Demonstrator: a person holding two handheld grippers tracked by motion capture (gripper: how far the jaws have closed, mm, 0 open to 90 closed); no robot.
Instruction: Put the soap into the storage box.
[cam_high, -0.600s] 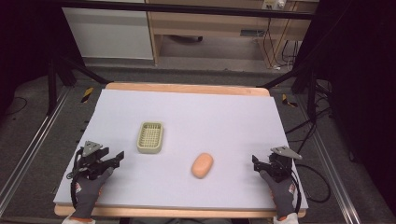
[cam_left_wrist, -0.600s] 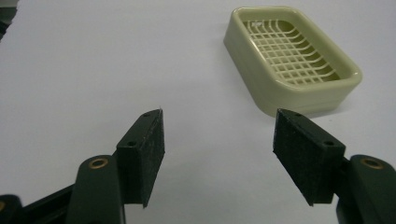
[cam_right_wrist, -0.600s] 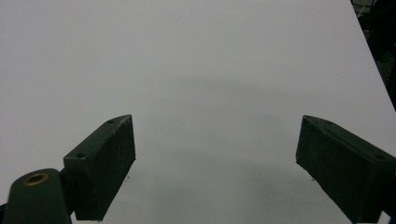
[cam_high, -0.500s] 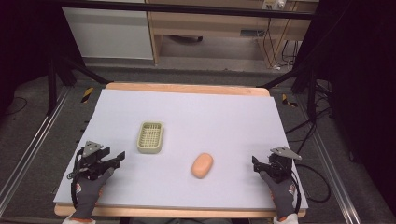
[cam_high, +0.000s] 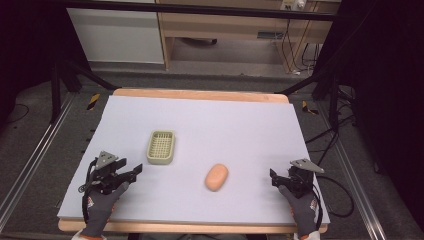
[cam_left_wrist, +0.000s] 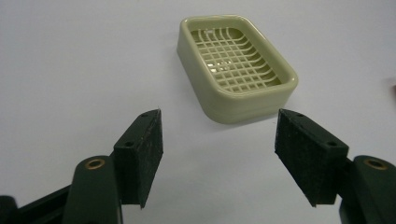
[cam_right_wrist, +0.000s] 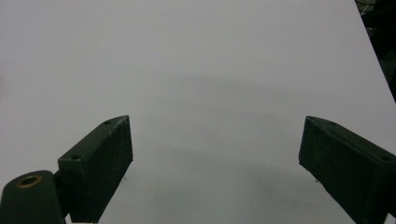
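A pale green soap dish with a grid floor lies left of centre on the white mat. An orange oval soap bar rests to its right, nearer the front. My left gripper sits low at the front left, a short way in front of and left of the dish, held by a gloved hand. In the left gripper view the left gripper is open and empty, and the dish lies just beyond the jaws. My right gripper stands at the front right, right of the soap. In its own view the right gripper is open over bare mat.
The mat covers a wooden table whose far edge shows. Black stand legs and cables flank the table on the floor. A cabinet stands beyond the table.
My left gripper has crept slightly right, toward the dish. The right gripper, the dish and the soap stay where they were.
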